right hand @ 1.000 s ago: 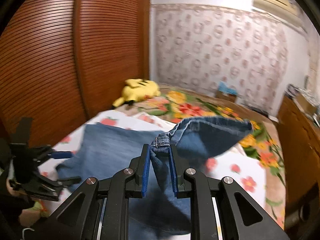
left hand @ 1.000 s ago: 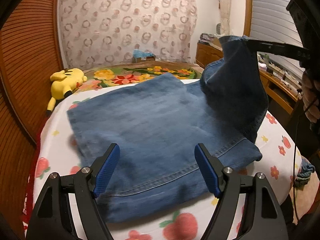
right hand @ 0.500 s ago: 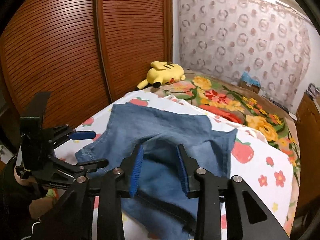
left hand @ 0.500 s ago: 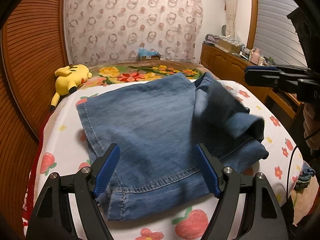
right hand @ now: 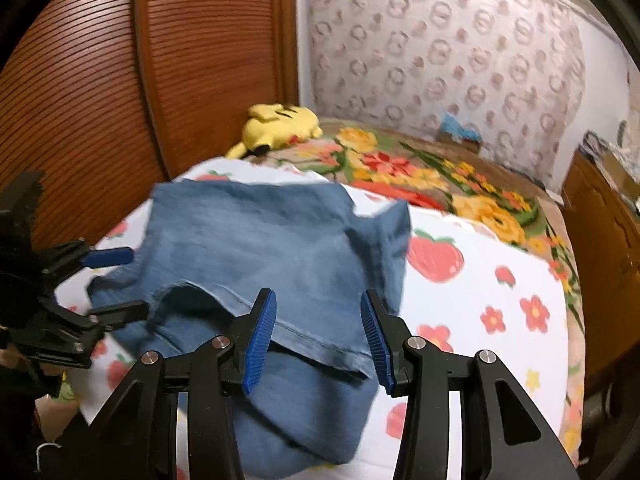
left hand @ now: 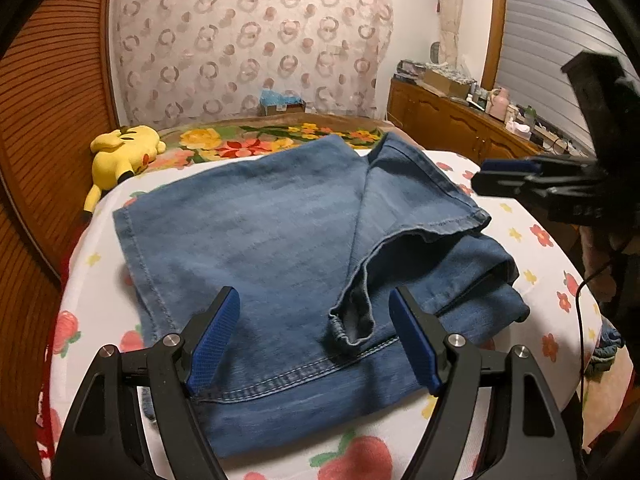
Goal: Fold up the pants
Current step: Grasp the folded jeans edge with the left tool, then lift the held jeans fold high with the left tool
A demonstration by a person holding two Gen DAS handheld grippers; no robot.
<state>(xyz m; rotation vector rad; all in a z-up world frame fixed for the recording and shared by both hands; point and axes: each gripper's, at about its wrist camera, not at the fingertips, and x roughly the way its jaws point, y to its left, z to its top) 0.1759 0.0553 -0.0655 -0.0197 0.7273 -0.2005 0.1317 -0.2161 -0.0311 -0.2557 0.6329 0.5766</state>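
The pants [left hand: 280,240] lie folded on the bed [left hand: 516,236], on a white sheet with red strawberries and flowers. They are blue jeans. One part is folded over the top from the right side, and its stitched edge runs down to a small bunched bit of cloth near the front.

The left gripper [left hand: 314,340] hangs just over the near edge of the pants. Its jaws are wide open, with blue pads on each side. The pants show between them, but the pads do not press on the cloth and hold nothing.

The right gripper [right hand: 318,340] is at the right side of the pants, over the folded flap. Its jaws are opening. The edge of the flap shows between them, and the pads are apart from it, so they hold nothing.

A yellow plush toy [left hand: 120,152] lies at the far left of the bed, well apart from the pants. A wooden dresser [left hand: 440,120] stands on the right side of the room. A brown slatted door [right hand: 120,80] is on the left
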